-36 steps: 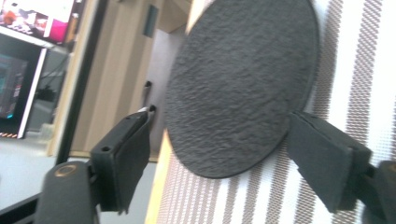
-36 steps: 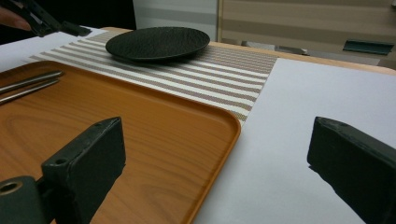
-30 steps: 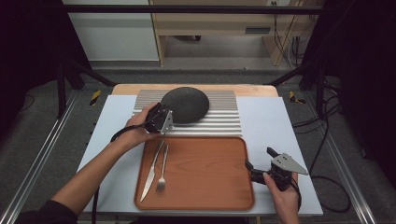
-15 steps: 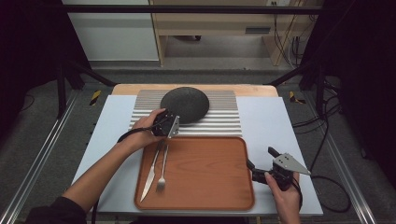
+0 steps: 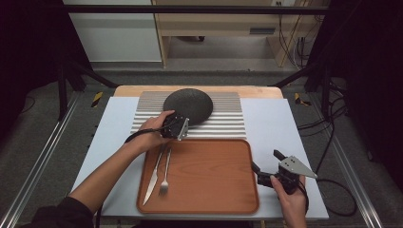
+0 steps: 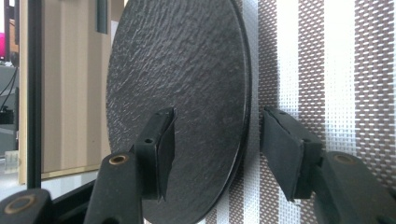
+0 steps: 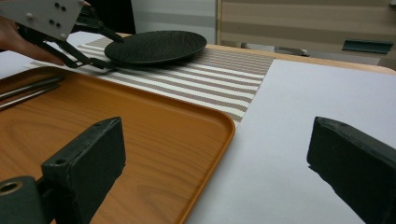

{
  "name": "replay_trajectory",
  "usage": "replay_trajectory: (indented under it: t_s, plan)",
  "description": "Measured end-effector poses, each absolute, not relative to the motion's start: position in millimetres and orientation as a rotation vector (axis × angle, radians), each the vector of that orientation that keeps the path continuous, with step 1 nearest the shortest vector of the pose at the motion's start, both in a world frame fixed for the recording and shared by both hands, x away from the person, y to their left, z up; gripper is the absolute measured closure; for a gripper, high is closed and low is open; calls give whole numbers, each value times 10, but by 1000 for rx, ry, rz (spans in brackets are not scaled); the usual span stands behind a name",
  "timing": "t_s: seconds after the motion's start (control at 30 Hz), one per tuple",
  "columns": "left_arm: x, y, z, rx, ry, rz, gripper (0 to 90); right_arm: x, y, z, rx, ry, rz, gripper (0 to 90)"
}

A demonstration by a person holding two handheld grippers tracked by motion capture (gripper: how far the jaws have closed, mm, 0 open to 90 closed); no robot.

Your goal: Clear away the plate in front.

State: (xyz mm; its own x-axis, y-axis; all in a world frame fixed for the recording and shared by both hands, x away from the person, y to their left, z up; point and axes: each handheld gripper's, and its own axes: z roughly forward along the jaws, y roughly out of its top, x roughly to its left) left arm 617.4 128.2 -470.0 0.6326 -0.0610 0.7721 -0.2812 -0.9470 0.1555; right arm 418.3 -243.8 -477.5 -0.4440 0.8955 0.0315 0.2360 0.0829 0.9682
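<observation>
a dark, rough-surfaced round plate (image 5: 188, 105) is seen lying on a striped placemat (image 5: 223, 123) at the far side of the worktop (image 5: 280, 123), its near edge toward the wooden tray (image 5: 209, 175). the left claw (image 5: 182, 124) is brought to the plate's near rim. in the left gripper view the plate's edge (image 6: 187, 93) is straddled by the two jaws, one above the textured top face and one on the underside, next to the mat. the jaws have just been closing with the rim between them, but a gap is seen between the outer pad and the rim, so the plate is not yet clamped and the claw is counted as released. in the right gripper view the plate (image 7: 156, 45) looks slightly raised at its near edge, though whether it is lifted cannot be told.

the right claw (image 5: 268, 164) is held at the right edge of the tray, its jaws spread wide with nothing between them. a knife (image 5: 155, 175) and a fork (image 5: 165, 173) are laid side by side in the left part of the tray, well apart from the right claw.
</observation>
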Motion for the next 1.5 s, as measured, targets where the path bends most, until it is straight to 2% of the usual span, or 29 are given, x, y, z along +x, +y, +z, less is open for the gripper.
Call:
replay_trajectory:
  t_s: [0.33,0.83,0.97,1.5]
  plan:
    - [6209,1253,-4779,2592,-280,1257,560,4191,-2426,-4788,1126,1768,1391,45]
    - [6241,1226,-4839,2591,-282,1301,641,4196,-2419,-4795,1120,1775,1389,46]
    - [6223,1218,-4858,2614,-310,1287,751,4195,-2417,-4795,1121,1775,1389,46]
    - [6197,1224,-4815,2596,-296,1299,783,4199,-2437,-4801,1132,1768,1393,45]
